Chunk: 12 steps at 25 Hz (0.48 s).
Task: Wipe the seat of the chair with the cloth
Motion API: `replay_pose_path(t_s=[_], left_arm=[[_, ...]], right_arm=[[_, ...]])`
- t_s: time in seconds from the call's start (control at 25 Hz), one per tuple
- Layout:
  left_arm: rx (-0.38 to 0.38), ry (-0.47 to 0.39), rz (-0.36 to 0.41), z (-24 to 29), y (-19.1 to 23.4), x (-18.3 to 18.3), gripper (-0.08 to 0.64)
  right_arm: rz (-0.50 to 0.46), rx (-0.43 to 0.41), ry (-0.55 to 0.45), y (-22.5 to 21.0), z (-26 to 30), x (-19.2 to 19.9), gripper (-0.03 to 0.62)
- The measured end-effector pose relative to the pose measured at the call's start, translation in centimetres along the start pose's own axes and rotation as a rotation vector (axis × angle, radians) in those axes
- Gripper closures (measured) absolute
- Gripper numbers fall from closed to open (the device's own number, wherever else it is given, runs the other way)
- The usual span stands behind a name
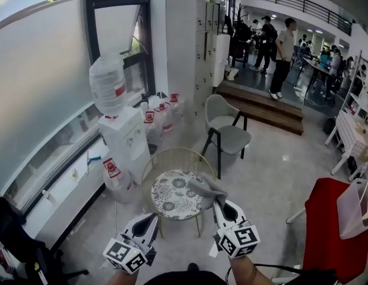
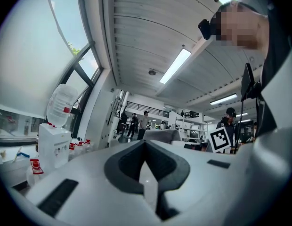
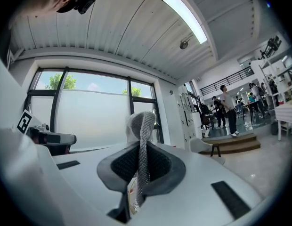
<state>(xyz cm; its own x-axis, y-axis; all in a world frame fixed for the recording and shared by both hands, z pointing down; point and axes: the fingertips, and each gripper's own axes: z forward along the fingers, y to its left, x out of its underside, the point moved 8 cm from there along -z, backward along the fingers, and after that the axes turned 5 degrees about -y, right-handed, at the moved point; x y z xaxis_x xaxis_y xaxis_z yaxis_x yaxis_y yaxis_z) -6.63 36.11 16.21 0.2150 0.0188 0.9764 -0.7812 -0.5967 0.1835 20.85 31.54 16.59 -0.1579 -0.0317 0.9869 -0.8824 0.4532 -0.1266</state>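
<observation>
Right tool [image 1: 219, 205] clenched on fold of grey cloth [image 1: 206, 189], cloth over right edge of chair [image 1: 172, 198] seat. Left tool [image 1: 152, 219] pinched shut, empty, just this side of chair. Cloth looks soft, light, floppy; deeper bite on bunched part probably stops slipping.

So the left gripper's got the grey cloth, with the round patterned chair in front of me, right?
Not quite. The grey cloth is in the right gripper, whose jaws are shut on it in the right gripper view. The left gripper holds nothing. The round patterned chair is in front of you, as you said.
</observation>
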Motion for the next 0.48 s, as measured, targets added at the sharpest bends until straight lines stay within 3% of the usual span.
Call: replay_pose_path(t_s=[0.48], left_arm=[[-0.046,0.051,0.016,6.1,1.1,0.9,0.554]], right_arm=[[0.025,-0.04,0.019,-5.4,3.8,0.5,0.569]])
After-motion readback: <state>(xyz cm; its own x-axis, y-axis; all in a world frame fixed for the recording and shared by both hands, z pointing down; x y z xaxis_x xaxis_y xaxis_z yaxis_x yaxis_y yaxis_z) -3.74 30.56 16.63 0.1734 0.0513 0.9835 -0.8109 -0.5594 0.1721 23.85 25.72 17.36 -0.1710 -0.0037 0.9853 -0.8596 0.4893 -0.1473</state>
